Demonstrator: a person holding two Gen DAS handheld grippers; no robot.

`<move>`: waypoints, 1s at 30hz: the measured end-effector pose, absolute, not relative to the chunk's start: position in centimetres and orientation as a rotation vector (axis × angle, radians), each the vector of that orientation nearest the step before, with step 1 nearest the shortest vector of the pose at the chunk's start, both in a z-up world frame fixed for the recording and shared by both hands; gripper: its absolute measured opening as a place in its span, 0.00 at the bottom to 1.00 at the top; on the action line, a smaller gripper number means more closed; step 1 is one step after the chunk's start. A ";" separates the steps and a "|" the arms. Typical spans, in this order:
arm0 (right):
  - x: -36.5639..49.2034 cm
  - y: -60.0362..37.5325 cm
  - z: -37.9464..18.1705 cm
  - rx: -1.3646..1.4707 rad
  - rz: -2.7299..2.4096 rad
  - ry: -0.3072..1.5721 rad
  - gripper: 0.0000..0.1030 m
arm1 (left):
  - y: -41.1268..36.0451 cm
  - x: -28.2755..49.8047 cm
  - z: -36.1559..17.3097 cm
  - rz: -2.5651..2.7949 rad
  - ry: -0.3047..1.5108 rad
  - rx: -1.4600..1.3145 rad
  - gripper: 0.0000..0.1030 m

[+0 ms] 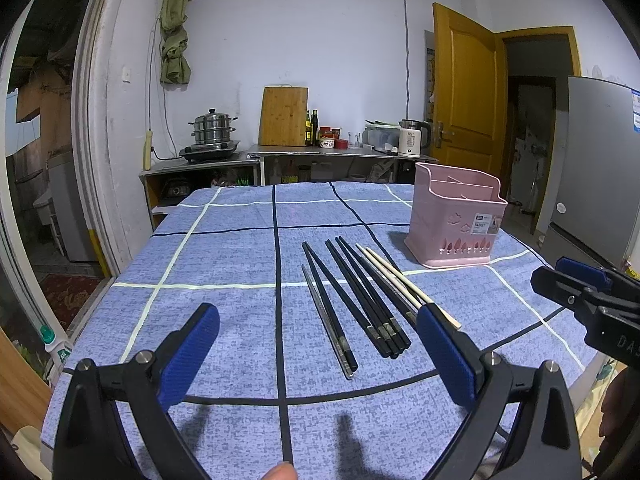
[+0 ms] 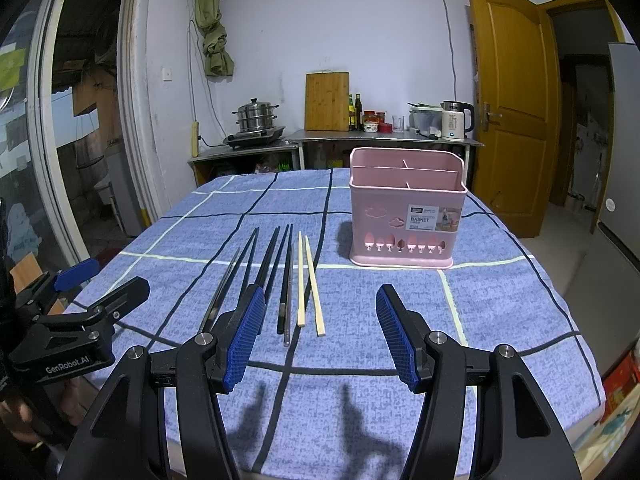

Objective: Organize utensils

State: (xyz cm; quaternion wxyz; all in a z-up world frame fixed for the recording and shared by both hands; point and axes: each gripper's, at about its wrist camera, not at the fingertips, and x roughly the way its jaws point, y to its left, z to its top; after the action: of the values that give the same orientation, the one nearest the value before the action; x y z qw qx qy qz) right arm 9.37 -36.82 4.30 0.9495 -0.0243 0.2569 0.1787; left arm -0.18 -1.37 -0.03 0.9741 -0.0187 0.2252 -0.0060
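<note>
Several chopsticks lie side by side on the blue checked tablecloth: black chopsticks [image 1: 362, 300] [image 2: 266, 268], a metal one [image 1: 326, 320] [image 2: 224, 288] and a pale wooden pair [image 1: 404, 280] [image 2: 308, 284]. An empty pink utensil basket [image 1: 456, 220] [image 2: 406, 212] with dividers stands upright behind them to the right. My left gripper [image 1: 318, 312] is open and empty, held above the near ends of the chopsticks. My right gripper [image 2: 320, 292] is open and empty, just right of the chopsticks, in front of the basket. Each gripper shows at the edge of the other's view.
The table [image 1: 224, 260] [image 2: 500, 300] has edges near on the left and right. Behind it stand a counter with a steamer pot [image 2: 256, 116], a cutting board [image 2: 326, 100], bottles and a kettle [image 2: 454, 120]. A wooden door [image 2: 512, 92] is at the back right.
</note>
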 end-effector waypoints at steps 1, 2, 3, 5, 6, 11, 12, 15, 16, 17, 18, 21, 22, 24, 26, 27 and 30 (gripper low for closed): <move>9.4 -36.8 4.2 -0.049 0.363 0.522 0.57 | -1.4 -0.2 -0.1 -0.012 0.455 -0.037 0.98; 9.4 -36.8 4.2 -0.050 0.363 0.523 0.57 | -1.4 -0.2 -0.1 -0.013 0.456 -0.036 0.98; 9.4 -36.8 4.2 -0.050 0.364 0.524 0.57 | -1.4 -0.2 -0.1 -0.014 0.457 -0.038 0.98; 9.4 -36.8 4.2 -0.049 0.365 0.527 0.57 | -1.3 0.0 -0.2 -0.016 0.460 -0.041 0.98; 9.4 -36.8 4.3 -0.049 0.366 0.528 0.57 | -1.3 0.0 -0.2 -0.017 0.461 -0.041 0.98; 9.9 -36.7 4.3 -0.049 0.373 0.536 0.57 | -1.0 0.5 -0.4 -0.028 0.474 -0.052 0.98; 9.9 -36.7 4.3 -0.049 0.374 0.536 0.57 | -0.9 0.6 -0.4 -0.029 0.478 -0.052 0.98; 10.3 -36.6 4.2 -0.053 0.379 0.541 0.57 | -0.9 0.9 -0.6 -0.031 0.486 -0.054 0.98; 10.5 -36.5 4.2 -0.053 0.381 0.543 0.57 | -0.8 1.0 -0.7 -0.035 0.490 -0.055 0.98; 10.5 -36.5 4.1 -0.053 0.382 0.543 0.57 | -0.8 1.1 -0.7 -0.037 0.490 -0.055 0.98; 10.6 -36.5 4.0 -0.052 0.383 0.542 0.57 | -0.7 1.1 -0.7 -0.040 0.488 -0.056 0.98; 10.8 -36.4 3.9 -0.055 0.385 0.546 0.57 | -0.8 1.0 -0.7 -0.051 0.482 -0.060 0.98; 10.8 -36.4 3.8 -0.054 0.385 0.547 0.57 | -0.8 1.0 -0.7 -0.052 0.481 -0.058 0.98; 10.9 -36.4 3.8 -0.054 0.384 0.548 0.57 | -0.9 1.0 -0.5 -0.053 0.473 -0.054 0.98; 10.9 -36.4 3.8 -0.053 0.382 0.545 0.57 | -1.0 0.9 -0.4 -0.052 0.468 -0.053 0.98; 10.9 -36.5 3.8 -0.053 0.382 0.545 0.57 | -1.0 1.0 -0.3 -0.052 0.467 -0.051 0.98; 10.9 -36.5 3.8 -0.050 0.379 0.544 0.57 | -1.1 1.2 -0.2 -0.053 0.466 -0.049 0.98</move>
State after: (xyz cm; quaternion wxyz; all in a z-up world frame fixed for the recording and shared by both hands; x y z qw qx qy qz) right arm 10.93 -36.54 3.78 0.9452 -0.0247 0.2672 0.1859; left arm 1.15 -1.07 -0.21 0.9723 -0.0241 0.2309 -0.0262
